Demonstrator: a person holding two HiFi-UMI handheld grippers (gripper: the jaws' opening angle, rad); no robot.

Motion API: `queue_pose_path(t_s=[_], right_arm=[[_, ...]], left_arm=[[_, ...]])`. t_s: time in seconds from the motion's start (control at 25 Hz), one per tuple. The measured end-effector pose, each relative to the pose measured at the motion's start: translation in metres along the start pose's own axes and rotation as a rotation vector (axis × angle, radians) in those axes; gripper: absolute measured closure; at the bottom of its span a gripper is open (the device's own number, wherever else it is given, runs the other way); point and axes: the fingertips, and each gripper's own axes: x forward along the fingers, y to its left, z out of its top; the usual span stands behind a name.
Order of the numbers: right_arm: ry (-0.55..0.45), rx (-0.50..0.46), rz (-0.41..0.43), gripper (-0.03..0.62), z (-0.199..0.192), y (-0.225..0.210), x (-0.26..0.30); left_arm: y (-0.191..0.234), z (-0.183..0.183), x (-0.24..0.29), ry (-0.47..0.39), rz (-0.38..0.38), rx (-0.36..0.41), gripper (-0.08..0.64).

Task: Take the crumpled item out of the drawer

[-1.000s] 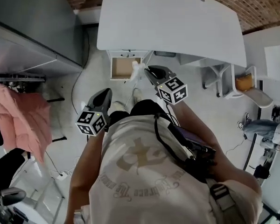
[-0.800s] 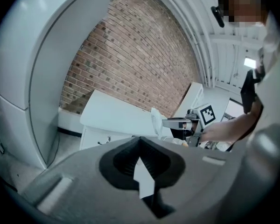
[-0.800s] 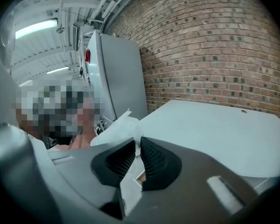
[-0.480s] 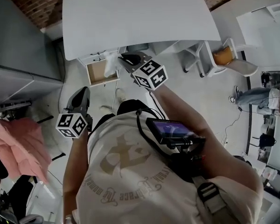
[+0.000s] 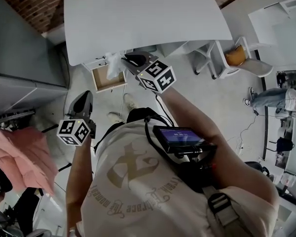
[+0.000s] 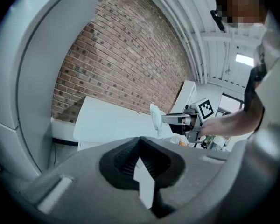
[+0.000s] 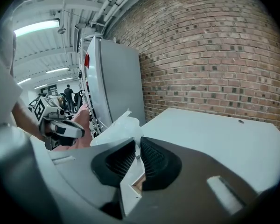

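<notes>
The right gripper pinches the crumpled white item at the upper centre of the head view, just above the open drawer under the desk. The left gripper, at centre left, is closed and empty.

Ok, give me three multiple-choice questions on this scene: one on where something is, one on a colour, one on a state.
1. Where is the crumpled item?
A. in the drawer
B. in the right gripper
C. on the floor

2. What colour is the item?
A. pink
B. orange
C. white

3. How is the drawer?
A. open
B. shut
C. pulled right out of its frame

Answers:
1. B: the jaws pinch it, clear of the drawer.
2. C: it looks white in all three views.
3. A: its bare wooden inside shows in the head view.
</notes>
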Motion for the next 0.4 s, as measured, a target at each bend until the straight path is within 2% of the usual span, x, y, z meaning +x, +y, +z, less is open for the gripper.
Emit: queue_pose_path(t_s=[0.4], right_arm=[[0.001, -0.006, -0.018, 0.551, -0.001, 0.005, -0.015]], left_arm=[[-0.01, 0.001, -0.002, 0.007, -0.022, 0.004, 0.557]])
